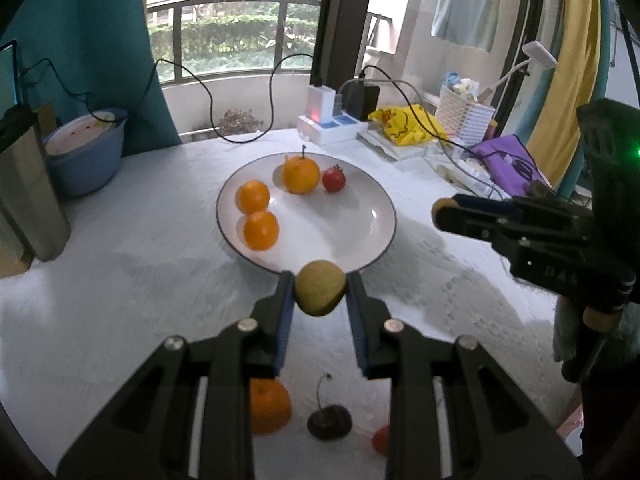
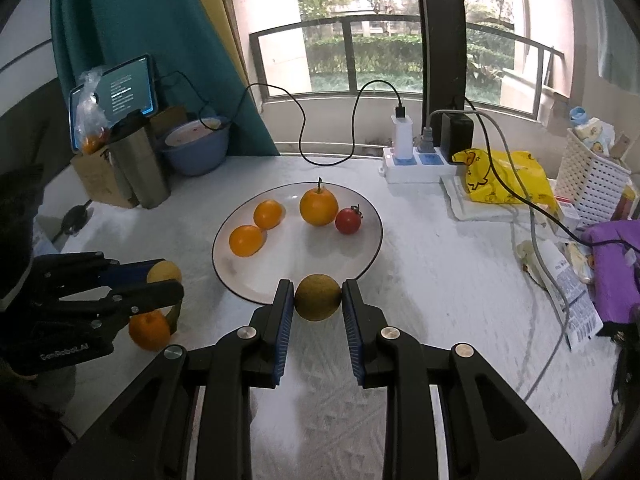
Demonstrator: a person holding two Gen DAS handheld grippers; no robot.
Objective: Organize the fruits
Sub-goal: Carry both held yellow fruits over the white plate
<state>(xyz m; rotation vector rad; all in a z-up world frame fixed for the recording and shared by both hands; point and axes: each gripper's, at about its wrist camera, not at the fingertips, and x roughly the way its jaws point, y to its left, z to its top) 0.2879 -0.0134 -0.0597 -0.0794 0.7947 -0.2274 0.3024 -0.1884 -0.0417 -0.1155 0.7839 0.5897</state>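
A white plate point(image 1: 340, 228) point(image 2: 312, 256) holds three oranges point(image 1: 253, 197) point(image 2: 319, 207) and a red tomato point(image 1: 333, 179) point(image 2: 348, 220). In the left wrist view my left gripper point(image 1: 320, 279) is shut on a yellow-green round fruit point(image 1: 320, 296), just before the plate's near rim. My right gripper point(image 2: 317, 285) is shut on a brownish-yellow round fruit point(image 2: 318, 300), also at the near rim. Each gripper shows in the other's view: the right gripper point(image 1: 442, 211) to the right of the plate, the left gripper point(image 2: 166, 280) to the left of it.
On the table near me lie a loose orange point(image 1: 269, 406) point(image 2: 150, 330), a dark cherry point(image 1: 330, 422) and a small red fruit point(image 1: 380, 440). A blue bowl point(image 2: 196, 152) and steel cup point(image 2: 140, 168) stand far left. A power strip point(image 2: 416, 164), cables, a yellow bag point(image 2: 504, 178) and a white basket point(image 2: 592, 180) crowd the far right.
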